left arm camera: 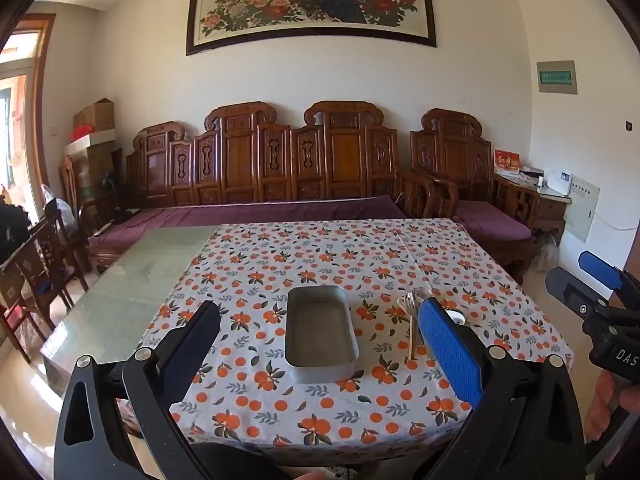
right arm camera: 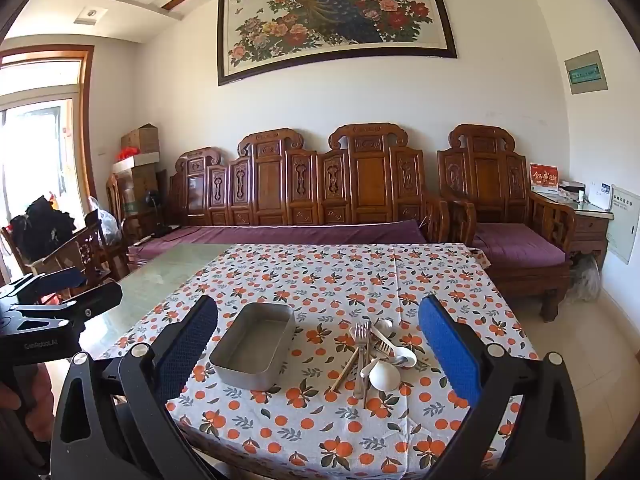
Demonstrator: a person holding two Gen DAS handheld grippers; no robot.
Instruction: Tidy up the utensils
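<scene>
An empty grey metal tray (left arm camera: pixel 320 332) (right arm camera: pixel 256 346) sits on the orange-patterned tablecloth (left arm camera: pixel 280 264) (right arm camera: pixel 320 280). Right of it lies a pile of utensils (right arm camera: pixel 376 352): forks (right arm camera: pixel 362 338), white spoons (right arm camera: pixel 384 374) and wooden chopsticks (right arm camera: pixel 344 368). In the left wrist view the pile (left arm camera: pixel 412 316) is partly hidden behind my right finger pad. My left gripper (left arm camera: pixel 320 356) is open and empty, above the table's near edge, facing the tray. My right gripper (right arm camera: pixel 320 356) is open and empty, facing tray and pile. Each gripper shows at the other view's edge (left arm camera: pixel 600 300) (right arm camera: pixel 48 312).
The cloth covers the right part of a glass-topped table (left arm camera: pixel 132 288) (right arm camera: pixel 160 276). A carved wooden sofa with purple cushions (left arm camera: pixel 280 184) (right arm camera: pixel 320 200) stands behind it. Wooden chairs (left arm camera: pixel 36 272) (right arm camera: pixel 80 248) stand at the left.
</scene>
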